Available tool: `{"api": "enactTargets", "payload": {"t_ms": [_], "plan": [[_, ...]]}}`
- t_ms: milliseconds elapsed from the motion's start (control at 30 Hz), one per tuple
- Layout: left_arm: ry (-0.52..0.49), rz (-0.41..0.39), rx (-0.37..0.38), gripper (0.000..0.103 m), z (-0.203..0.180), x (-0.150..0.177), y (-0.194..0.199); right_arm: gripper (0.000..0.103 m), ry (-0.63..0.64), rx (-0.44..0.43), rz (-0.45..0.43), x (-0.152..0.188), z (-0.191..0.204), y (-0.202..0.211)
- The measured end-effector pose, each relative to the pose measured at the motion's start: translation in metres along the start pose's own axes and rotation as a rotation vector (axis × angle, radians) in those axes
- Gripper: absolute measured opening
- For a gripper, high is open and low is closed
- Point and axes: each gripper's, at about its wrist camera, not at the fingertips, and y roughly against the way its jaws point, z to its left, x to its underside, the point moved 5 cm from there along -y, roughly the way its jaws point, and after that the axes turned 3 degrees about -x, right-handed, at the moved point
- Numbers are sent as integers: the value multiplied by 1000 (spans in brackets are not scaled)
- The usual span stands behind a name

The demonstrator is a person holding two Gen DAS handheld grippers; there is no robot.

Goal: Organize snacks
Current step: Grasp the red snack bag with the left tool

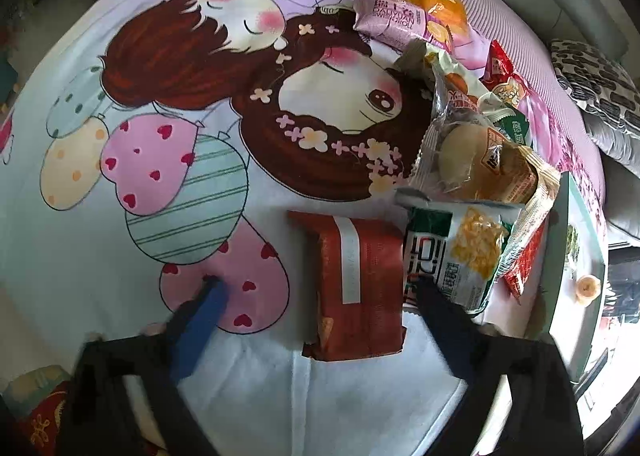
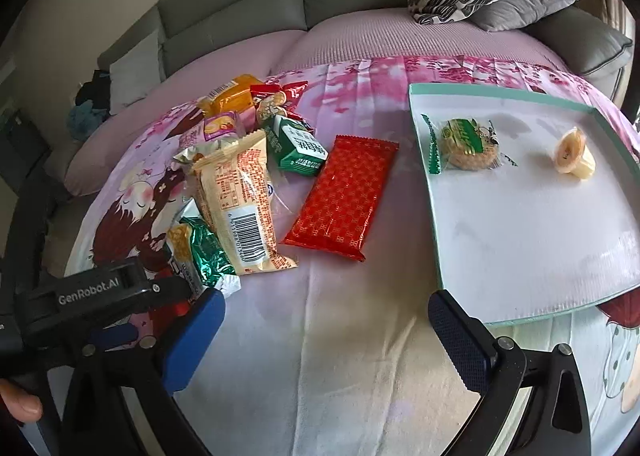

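From the left wrist, the left gripper [image 1: 316,284] points down over a cartoon-printed bedsheet [image 1: 120,256], its jaws spread and straddling a flat brick-red foil snack packet [image 1: 354,284] without pressing it. Its right fingertip overlaps a white-and-green corn snack bag [image 1: 464,252] just beside the packet.

From the right wrist, the right gripper [image 2: 326,320] stands wide open and holds nothing. A shallow white tray with a teal rim [image 2: 520,240] carries a wrapped round biscuit [image 2: 470,148] and a small jelly cup [image 2: 574,158]. A shiny red patterned bar wrapper [image 2: 344,196] lies between the tray and the snack pile [image 2: 240,176].
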Motion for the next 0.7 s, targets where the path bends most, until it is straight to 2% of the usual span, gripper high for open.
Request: {"api": "enactTargets", "payload": {"t_ms": [33, 100, 267, 467, 700], "plan": [[-4, -3, 2, 73, -1, 0, 0, 103, 1, 1, -1, 0, 0, 0], [-10, -3, 4, 68, -3, 2, 1, 103, 1, 2, -2, 1, 0, 0], [-6, -10, 34, 43, -8, 0, 4, 103, 5, 2, -2, 1, 1, 0], [43, -34, 8, 42, 8, -5, 11, 102, 43, -13, -12, -1, 12, 0], [153, -69, -36, 42, 42, -19, 16, 90, 114, -101, -16, -4, 40, -8]]}}
